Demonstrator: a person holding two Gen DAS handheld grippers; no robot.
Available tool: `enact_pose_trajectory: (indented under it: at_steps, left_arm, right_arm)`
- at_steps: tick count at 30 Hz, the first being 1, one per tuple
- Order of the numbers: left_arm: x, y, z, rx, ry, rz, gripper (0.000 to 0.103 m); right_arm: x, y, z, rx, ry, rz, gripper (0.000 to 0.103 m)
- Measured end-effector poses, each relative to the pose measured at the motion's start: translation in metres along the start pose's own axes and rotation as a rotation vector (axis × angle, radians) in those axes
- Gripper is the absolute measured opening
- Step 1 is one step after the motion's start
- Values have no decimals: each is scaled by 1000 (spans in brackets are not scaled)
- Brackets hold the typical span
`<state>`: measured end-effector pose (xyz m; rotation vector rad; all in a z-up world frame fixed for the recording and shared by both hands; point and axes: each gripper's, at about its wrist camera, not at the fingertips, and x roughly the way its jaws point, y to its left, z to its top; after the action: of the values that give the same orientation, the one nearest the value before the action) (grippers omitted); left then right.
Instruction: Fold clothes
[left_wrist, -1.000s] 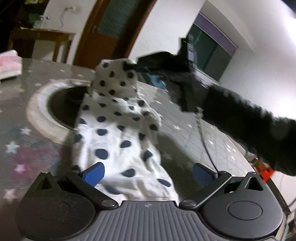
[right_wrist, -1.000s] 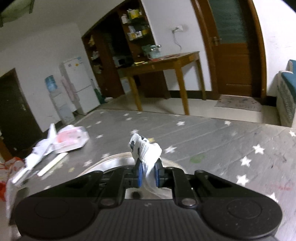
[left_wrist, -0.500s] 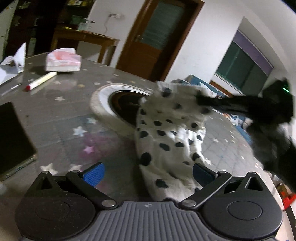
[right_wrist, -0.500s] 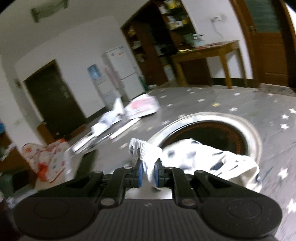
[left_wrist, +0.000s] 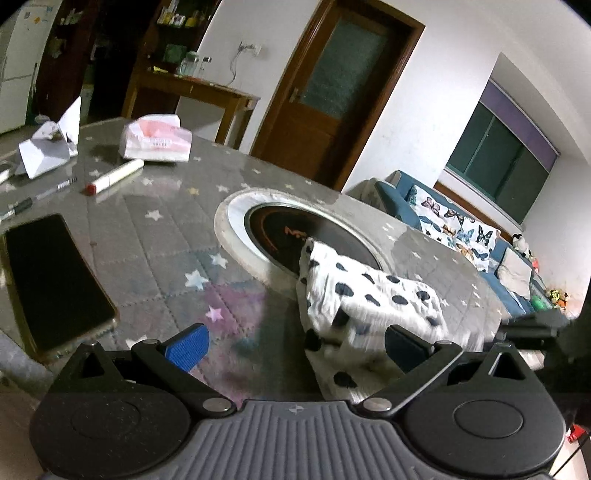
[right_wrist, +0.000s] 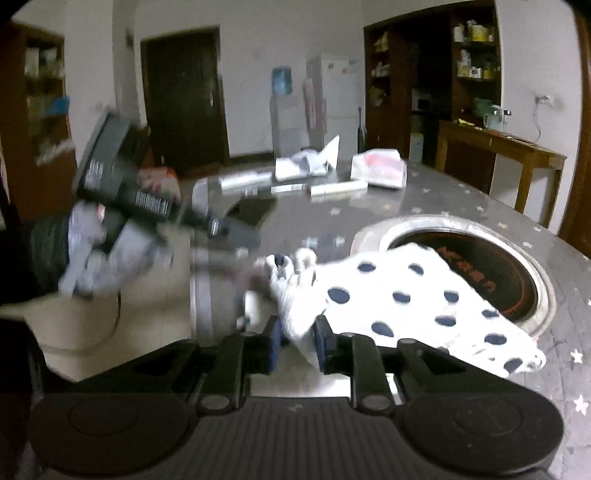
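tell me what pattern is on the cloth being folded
White with dark navy polka dots; the cloth shows best in the left wrist view.

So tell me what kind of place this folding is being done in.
Most likely a home living and dining room: a blue sofa with butterfly-print cushions, a white fridge beside a blue-topped water dispenser, and a grey star-patterned table with a round inset cooktop.
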<state>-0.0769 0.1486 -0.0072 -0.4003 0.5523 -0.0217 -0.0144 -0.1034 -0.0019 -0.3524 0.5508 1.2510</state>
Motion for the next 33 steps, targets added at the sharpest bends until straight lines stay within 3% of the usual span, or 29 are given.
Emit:
enact_pose_trajectory:
  at_steps: [3, 9, 12, 16, 21, 23, 28, 33]
  left_arm:
    - [-3, -2, 7, 9, -24, 0, 103]
    - [0, -18, 22, 25, -64, -38, 103]
    - [3, -33, 22, 41, -70, -86, 103]
    - [11, -52, 19, 57, -54, -139, 101]
    - [24, -67, 11, 87, -37, -192, 91]
    - [31, -68, 9, 88, -21, -203, 87]
    - [40, -66, 0, 97, 6, -223, 74]
    - [46, -67, -11, 111, 55, -228, 65]
  right_arm:
    - [-9, 12, -4, -20, 29, 8, 20]
    - [-28, 1, 7, 71, -48, 28, 22]
    - [-17, 1, 10, 79, -37, -26, 22]
    - [15, 2, -1, 81, 31, -6, 22]
    - [17, 4, -11, 92, 58, 30, 34]
    - [9, 1, -11, 108, 47, 28, 34]
    - [-22, -34, -6, 207, -13, -51, 35]
    - [-17, -75, 5, 258, -20, -199, 35]
